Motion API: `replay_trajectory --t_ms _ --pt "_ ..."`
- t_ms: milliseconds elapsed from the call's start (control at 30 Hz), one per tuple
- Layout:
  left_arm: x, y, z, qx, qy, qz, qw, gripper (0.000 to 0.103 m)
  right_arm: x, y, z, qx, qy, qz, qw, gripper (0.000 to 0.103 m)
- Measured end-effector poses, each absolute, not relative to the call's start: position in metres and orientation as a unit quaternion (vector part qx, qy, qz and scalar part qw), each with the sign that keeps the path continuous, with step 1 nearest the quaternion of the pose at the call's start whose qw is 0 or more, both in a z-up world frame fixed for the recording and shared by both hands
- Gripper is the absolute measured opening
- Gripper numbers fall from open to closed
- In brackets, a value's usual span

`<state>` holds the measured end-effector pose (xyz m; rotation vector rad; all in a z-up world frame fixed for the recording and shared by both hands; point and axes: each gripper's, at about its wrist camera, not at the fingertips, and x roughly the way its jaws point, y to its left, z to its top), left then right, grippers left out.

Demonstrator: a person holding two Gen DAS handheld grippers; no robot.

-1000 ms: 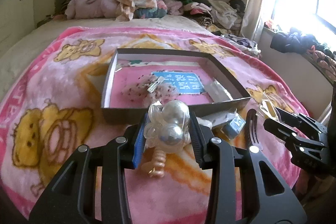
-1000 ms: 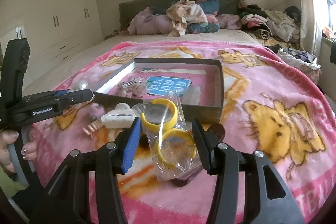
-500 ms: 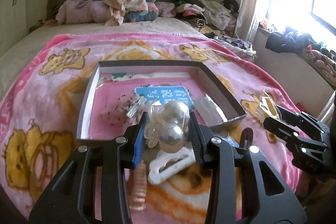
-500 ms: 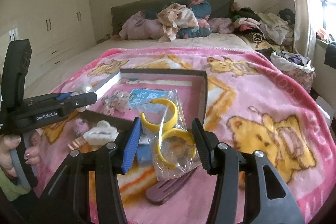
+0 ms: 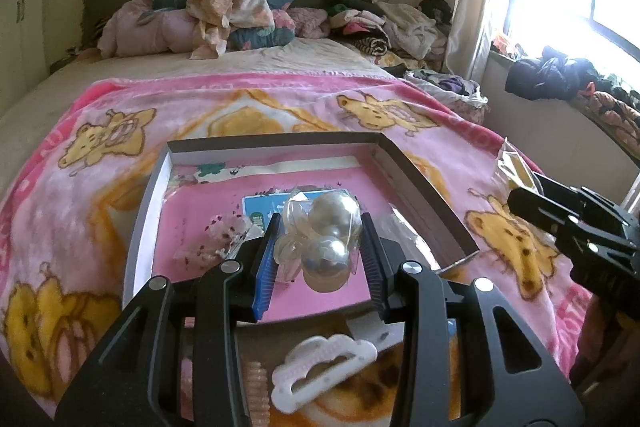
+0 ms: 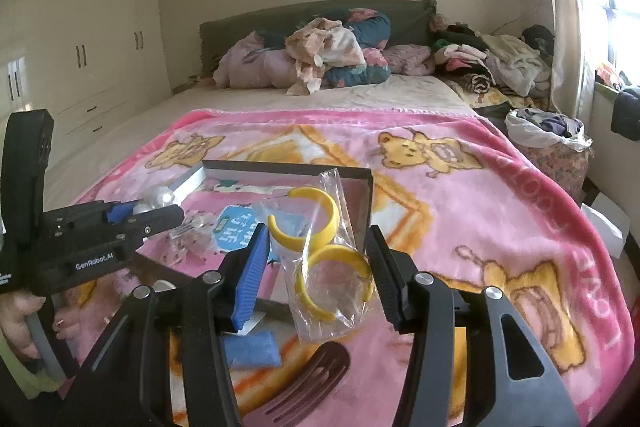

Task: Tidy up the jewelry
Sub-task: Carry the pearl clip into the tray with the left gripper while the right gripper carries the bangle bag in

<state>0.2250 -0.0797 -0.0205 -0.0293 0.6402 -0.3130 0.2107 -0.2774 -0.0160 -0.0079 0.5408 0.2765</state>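
The left gripper (image 5: 318,247) is clamped on a pearl packet (image 5: 324,239), a crinkled clear bag with two large silvery-white beads stacked one above the other. It hangs over the near half of the tray (image 5: 424,195), whose floor is pink and already holds a blue card (image 5: 260,207) at 12 o'clock from the jaws and a small speckled packet (image 5: 224,239) at 10 o'clock.

The right gripper (image 6: 318,267) is clamped on a hoop packet (image 6: 324,263), a clear bag with two chunky yellow open hoops, one above the other. It sits over the tray's (image 6: 360,203) near right corner, half above the rim.

Risks, as I judge them: both bags are slippery film held by their sides, so a bead or hoop shifting inside could let a packet twist out of the pads. Released here, the hoop packet could land on the rim and tip out onto the blanket (image 6: 500,211). The two grippers are near each other over one shallow tray, and crossing paths could knock a packet loose or nudge the tray, which rests on soft bedding.

Outside the tray, at 6 o'clock in the left view, lie a white clip (image 5: 324,367) and a peach spiral tie (image 5: 256,387); in the right view a blue pouch (image 6: 250,349) and a brown comb (image 6: 308,383).
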Motion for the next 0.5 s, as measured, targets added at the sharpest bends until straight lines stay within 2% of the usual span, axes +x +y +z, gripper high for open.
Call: replay_trajectory --t_ms 500 --pt "0.257 -0.083 -0.053 -0.012 0.352 -0.152 0.924 0.030 0.264 -0.271 -0.036 -0.004 0.300 0.135 0.944 0.048"
